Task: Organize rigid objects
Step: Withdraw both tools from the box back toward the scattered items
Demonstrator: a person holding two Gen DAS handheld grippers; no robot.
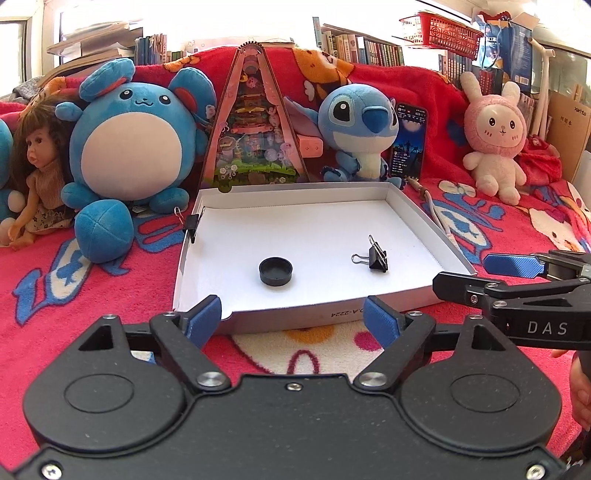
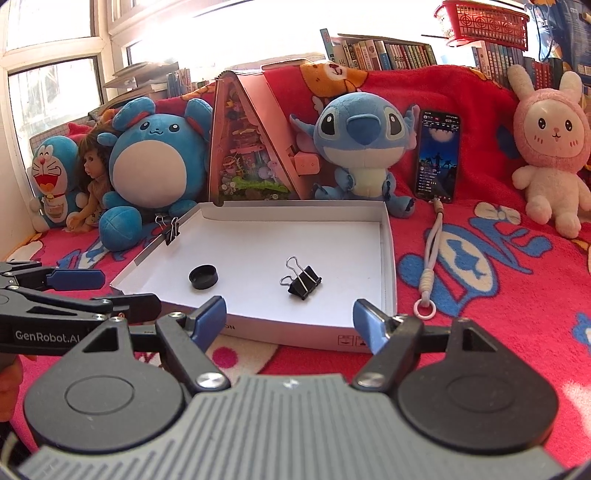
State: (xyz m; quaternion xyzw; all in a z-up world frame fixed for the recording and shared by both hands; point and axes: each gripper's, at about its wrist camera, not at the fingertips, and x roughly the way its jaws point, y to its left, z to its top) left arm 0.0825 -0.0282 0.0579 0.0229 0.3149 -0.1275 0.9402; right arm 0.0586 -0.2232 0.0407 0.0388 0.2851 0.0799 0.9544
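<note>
Shallow white cardboard tray [image 1: 417, 218] flat on red cartoon-print blanket [image 1: 74, 295], open side up; black round cap [image 1: 275, 272] inside, left of centre, hollow side up; black binder clip [image 1: 376, 256] also inside, well to the right of the cap, wire handles toward the cap, apart from every wall; second binder clip [image 1: 192, 223] clamped on the tray's left wall near the far corner. Left tongs [image 1: 295, 317] low in front of the tray's near wall, blue pads spread wide, nothing between them; right tongs [image 2: 290, 319] likewise before the near wall, spread wide, holding nothing. From left wrist view, right tongs entering at the right edge, just off the tray's near right corner; from right wrist view, left tongs at the left edge beside the near left corner. Behind the tray, in a row against the blanket: Doraemon plush [image 2: 50, 177], doll with brown hair [image 1: 35, 166], round blue mouse plush [image 1: 136, 136], pink triangular toy box [image 1: 253, 122] upright, Stitch plush [image 1: 356, 129], smartphone [image 1: 408, 142] propped upright with lit screen, pink rabbit plush [image 1: 495, 140]. White lanyard cord [image 2: 430, 269] trailing from the phone across the blanket, just right of the tray; books [image 2: 388, 55] shelved behind; red plastic basket [image 2: 484, 22] at upper right.
</note>
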